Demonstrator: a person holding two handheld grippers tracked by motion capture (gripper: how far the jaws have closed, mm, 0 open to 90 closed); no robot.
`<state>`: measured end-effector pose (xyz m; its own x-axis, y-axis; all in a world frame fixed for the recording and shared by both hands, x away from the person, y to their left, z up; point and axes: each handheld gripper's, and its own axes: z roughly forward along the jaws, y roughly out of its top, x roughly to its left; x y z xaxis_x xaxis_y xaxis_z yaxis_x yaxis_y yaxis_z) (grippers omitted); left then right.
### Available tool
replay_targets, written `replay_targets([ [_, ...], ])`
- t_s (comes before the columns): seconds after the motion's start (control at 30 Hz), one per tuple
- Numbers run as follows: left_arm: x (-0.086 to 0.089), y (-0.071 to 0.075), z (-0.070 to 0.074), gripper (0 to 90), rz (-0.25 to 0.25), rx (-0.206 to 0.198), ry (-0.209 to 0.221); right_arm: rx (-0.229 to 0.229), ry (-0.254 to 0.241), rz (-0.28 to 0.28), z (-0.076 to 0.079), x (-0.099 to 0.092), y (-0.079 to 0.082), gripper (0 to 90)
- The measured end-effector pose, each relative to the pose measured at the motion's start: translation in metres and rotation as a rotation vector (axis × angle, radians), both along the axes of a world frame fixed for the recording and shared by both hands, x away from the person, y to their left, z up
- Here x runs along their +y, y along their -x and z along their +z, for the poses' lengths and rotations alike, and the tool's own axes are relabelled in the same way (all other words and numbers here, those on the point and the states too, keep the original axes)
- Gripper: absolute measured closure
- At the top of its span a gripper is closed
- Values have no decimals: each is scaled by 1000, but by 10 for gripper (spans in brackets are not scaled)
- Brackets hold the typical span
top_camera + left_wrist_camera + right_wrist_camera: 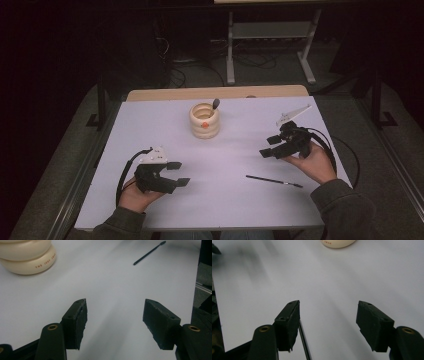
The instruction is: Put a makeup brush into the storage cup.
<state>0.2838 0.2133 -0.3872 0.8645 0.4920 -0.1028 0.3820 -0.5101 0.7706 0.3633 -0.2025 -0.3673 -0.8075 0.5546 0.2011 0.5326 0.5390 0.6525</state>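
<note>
At the left of the white worktop [150, 125], the left claw [178, 173] rests low with its jaws spread apart, nothing between them. Farther back, near the middle, stands a cream ribbed ceramic holder [204, 120] with a dark-tipped tool [215, 104] leaning in it. A thin black pencil-like stick [274, 181] lies flat on the worktop near the front right. The right claw [270, 146] hovers just beyond it, released; in the right gripper view the stick [304, 341] runs beside one jaw, ungripped.
</note>
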Motion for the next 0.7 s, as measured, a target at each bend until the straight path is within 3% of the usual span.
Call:
replay_targets([
  [0.33,-1,0,1,353,-3,4,0,6,13,28,-1,-11,12,391],
  [0.43,-1,0,0,353,-4,3,0,-4,45,40,-3,-13,16,406],
  [0.7,-3,0,0,352,-8,3,2,0,65,54,-12,-19,26,464],
])
